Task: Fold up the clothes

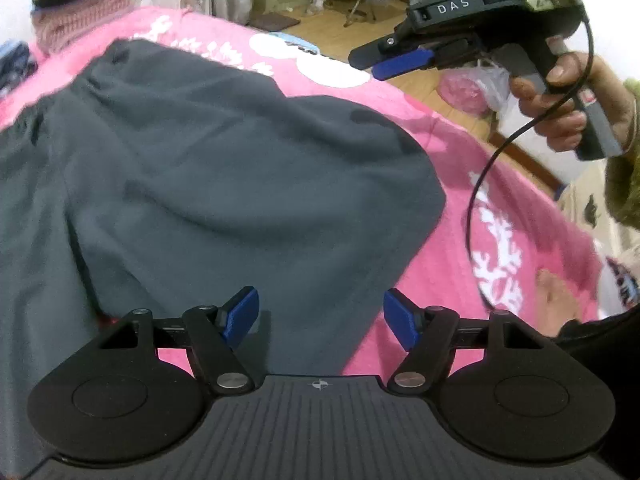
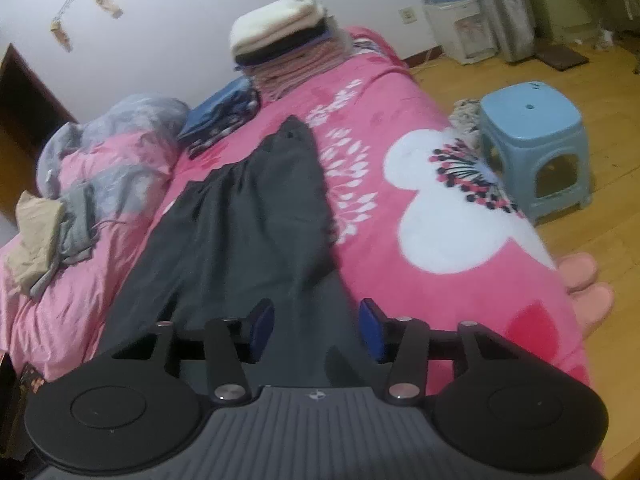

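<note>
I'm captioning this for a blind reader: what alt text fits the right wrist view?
Open right gripper above dark grey trousers laid flat on a pink bedspread. Folded clothes are stacked at the far end, and a blue stool stands beside the bed.

blue stool [image 2: 534, 140] on wood floor [image 2: 600, 64] | pink slippers [image 2: 588, 284] bedside | white wall [image 2: 180, 12]

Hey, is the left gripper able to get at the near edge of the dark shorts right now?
Probably yes: the left gripper is open just above the dark shorts, nothing between.
</note>
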Demonstrator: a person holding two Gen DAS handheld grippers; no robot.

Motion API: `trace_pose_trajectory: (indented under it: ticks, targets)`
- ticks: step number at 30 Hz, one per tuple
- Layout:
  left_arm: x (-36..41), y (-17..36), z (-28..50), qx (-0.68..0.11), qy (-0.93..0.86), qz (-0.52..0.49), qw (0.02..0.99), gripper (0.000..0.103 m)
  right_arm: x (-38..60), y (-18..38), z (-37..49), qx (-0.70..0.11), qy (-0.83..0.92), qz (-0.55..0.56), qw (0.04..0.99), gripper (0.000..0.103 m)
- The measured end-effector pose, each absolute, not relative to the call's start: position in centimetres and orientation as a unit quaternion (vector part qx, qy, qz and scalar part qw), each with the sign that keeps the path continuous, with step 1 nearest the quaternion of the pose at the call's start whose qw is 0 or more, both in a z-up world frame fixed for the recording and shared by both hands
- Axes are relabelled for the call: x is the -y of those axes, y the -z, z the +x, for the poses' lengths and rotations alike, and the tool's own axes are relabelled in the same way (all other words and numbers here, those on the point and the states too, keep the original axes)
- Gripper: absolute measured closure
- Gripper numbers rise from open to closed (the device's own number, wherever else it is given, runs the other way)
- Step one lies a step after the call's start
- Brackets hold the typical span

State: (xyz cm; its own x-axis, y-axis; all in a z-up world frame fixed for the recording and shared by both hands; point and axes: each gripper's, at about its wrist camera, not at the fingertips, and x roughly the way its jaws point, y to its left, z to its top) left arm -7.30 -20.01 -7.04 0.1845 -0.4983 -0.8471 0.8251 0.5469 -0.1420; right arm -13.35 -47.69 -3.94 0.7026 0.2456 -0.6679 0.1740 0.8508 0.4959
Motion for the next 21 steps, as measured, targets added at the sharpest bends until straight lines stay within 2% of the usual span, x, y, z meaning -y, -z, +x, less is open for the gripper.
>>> trace_pose_trajectory:
  ticks: [2,8,16,19,21]
  targets:
    - [20.2,7.0,-7.9,-0.455,0.444,0.182,0.75,0.034,48.2,4.5,-13.2,-0.392,-0.008,0.28,0.876,0.045]
    - [21.2,7.6,-9.8,-0.407,0.452,0.234,0.759,0.034,49.1,6.5,-12.4,-0.428,0.018,0.309,0.849,0.044]
    - [21.2,8.8,-9.9,-0.407,0.448,0.239,0.759,0.035,48.6,9.2,-13.8,-0.474,0.004,0.362,0.803,0.044]
    - [21.4,8.9,-10.1,-0.405,0.455,0.242,0.756,0.035,47.9,9.5,-14.6,-0.483,-0.021,0.378,0.79,0.05]
    - [21.7,9.0,-10.4,-0.401,0.464,0.25,0.749,0.035,47.4,9.5,-14.8,-0.489,-0.037,0.378,0.785,0.066]
